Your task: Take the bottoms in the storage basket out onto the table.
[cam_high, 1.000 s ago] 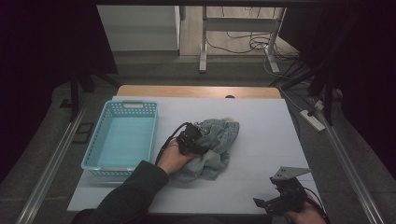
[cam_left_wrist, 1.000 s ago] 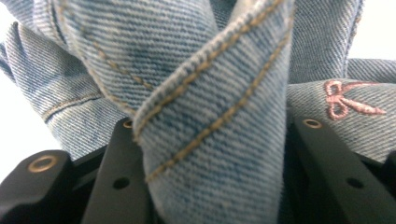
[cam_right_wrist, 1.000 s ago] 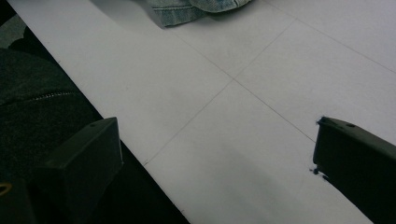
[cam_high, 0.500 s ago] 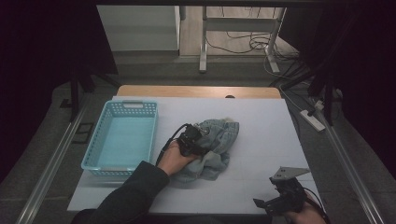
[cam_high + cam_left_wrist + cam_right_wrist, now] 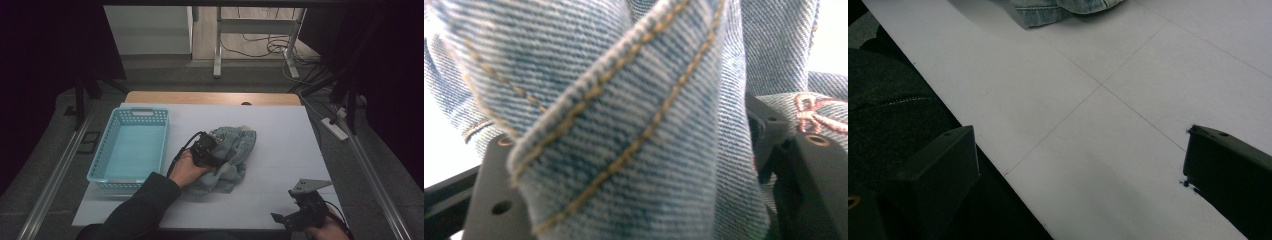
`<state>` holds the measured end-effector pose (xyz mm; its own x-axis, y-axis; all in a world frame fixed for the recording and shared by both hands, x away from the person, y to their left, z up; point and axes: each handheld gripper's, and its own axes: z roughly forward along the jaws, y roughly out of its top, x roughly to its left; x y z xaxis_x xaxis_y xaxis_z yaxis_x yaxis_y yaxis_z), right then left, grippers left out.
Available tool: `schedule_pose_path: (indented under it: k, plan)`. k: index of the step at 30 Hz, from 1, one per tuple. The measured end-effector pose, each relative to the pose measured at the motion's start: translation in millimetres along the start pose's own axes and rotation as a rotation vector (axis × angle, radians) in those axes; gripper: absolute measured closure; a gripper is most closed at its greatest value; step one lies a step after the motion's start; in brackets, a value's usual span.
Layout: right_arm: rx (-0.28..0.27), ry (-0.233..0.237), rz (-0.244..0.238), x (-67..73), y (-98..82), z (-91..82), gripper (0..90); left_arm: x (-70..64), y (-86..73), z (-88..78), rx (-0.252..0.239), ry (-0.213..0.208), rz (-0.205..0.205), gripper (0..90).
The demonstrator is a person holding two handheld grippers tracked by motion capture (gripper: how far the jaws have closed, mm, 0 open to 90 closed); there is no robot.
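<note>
While the right hand-held gripper (image 5: 296, 218) is resting at the near right edge of the table (image 5: 290, 145), its jaws are standing wide apart with nothing between them, only bare white tabletop showing past them in the right gripper view, where thin seam lines are crossing the surface. A dark sleeve (image 5: 893, 115) is lying along the near edge there. Farther in, the left hand-held gripper (image 5: 207, 150) is pressing into a crumpled pair of jeans (image 5: 232, 152) near the middle of the table, a hand (image 5: 185, 167) wrapping around its body. In the left gripper view a thick fold of denim with tan double stitching is sitting between the jaws, so the gripper is clenching the jeans (image 5: 624, 125); pink embroidered stitching is showing at the right, too partial to read. Just left of the hand, a light blue plastic basket (image 5: 98, 170) is standing apart from the jeans. Beyond the far edge of the table, desk legs and loose cables (image 5: 260, 47) are lying on the floor.
</note>
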<state>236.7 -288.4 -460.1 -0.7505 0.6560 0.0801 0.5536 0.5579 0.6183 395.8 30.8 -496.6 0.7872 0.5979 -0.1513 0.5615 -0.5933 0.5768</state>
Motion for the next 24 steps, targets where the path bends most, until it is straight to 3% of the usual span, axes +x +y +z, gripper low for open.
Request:
schedule_pose_path:
  k: [11, 24]
  plan:
    - [-0.001, 0.004, -0.002, 0.0, 0.0, -0.1, 1.3, 2.7, 2.4, -9.3, -0.014, -0.069, -0.021, 23.9]
    - [0.001, 0.007, -0.006, 0.2, 0.0, 0.0, 1.3, 0.1, 4.5, -17.4, -0.036, -0.074, -0.004, 13.1]
